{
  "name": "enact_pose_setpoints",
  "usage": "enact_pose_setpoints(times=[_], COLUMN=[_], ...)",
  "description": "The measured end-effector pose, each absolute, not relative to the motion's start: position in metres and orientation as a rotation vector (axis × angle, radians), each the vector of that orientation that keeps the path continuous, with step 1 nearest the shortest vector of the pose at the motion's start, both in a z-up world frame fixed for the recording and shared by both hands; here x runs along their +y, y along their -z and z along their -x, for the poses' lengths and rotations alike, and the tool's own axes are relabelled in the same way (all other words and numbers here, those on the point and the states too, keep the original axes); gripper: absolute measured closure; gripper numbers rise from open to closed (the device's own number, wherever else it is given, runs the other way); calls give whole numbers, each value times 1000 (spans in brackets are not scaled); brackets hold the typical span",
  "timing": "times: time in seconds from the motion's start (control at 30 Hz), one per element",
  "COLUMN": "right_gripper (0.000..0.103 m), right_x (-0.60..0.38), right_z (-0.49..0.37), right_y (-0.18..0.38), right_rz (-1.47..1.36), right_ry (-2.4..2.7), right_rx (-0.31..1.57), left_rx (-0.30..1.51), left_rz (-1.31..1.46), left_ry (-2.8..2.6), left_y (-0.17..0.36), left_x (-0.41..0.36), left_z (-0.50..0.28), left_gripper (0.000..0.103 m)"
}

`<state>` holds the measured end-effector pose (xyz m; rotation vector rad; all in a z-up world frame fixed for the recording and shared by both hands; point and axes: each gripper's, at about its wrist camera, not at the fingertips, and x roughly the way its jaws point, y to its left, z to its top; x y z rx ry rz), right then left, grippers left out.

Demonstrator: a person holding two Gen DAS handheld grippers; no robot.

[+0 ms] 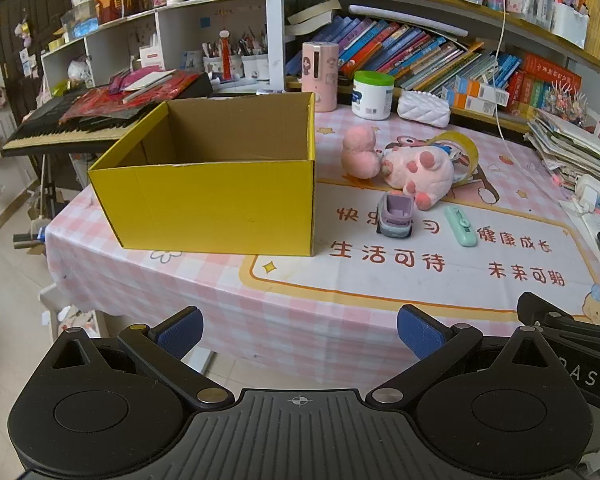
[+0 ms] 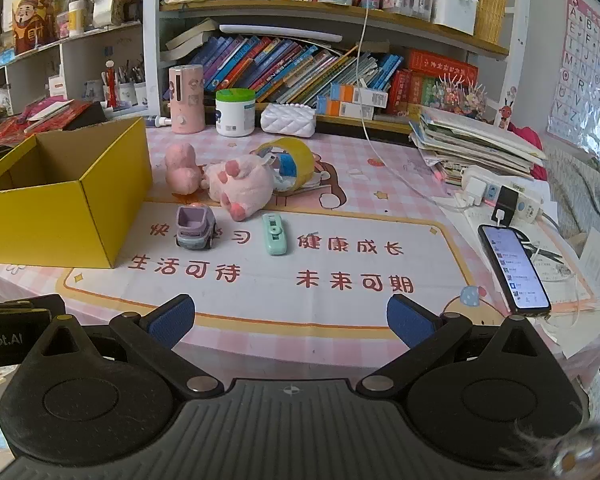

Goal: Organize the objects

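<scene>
An open yellow cardboard box [image 1: 216, 204] [image 2: 60, 216] stands on the left of the table; it looks empty inside. To its right lie a pink plush toy [image 1: 412, 168] [image 2: 236, 184], a purple toy car [image 1: 396, 216] [image 2: 194, 228], a mint green case [image 1: 460, 226] [image 2: 275, 234] and a roll of yellow tape [image 1: 466, 152] [image 2: 296, 158]. My left gripper [image 1: 300, 328] is open and empty, held off the table's near edge. My right gripper [image 2: 290, 320] is open and empty, over the near edge in front of the toys.
A phone [image 2: 514, 270] on a charging cable lies at the right edge. A pink canister [image 1: 320, 76], a white tub with green lid [image 1: 372, 96] and a white pouch [image 1: 424, 108] stand at the back. Stacked papers [image 2: 476, 140] lie at the right. A keyboard [image 1: 68, 128] stands left of the table.
</scene>
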<state>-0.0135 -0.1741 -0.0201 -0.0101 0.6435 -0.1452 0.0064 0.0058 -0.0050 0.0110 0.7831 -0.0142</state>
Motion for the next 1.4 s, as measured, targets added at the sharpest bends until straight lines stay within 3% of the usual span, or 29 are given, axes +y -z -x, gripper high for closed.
enact_pose_setpoints(times=[1.4], right_gripper=[0], right_x=[-162], right_z=[2], right_y=[20], right_rz=[19], right_ry=[131], right_rx=[652], left_rx=[801], left_rz=[14], left_ry=[41], left_y=[10], left_x=[16], left_z=[-19], left_gripper=[0])
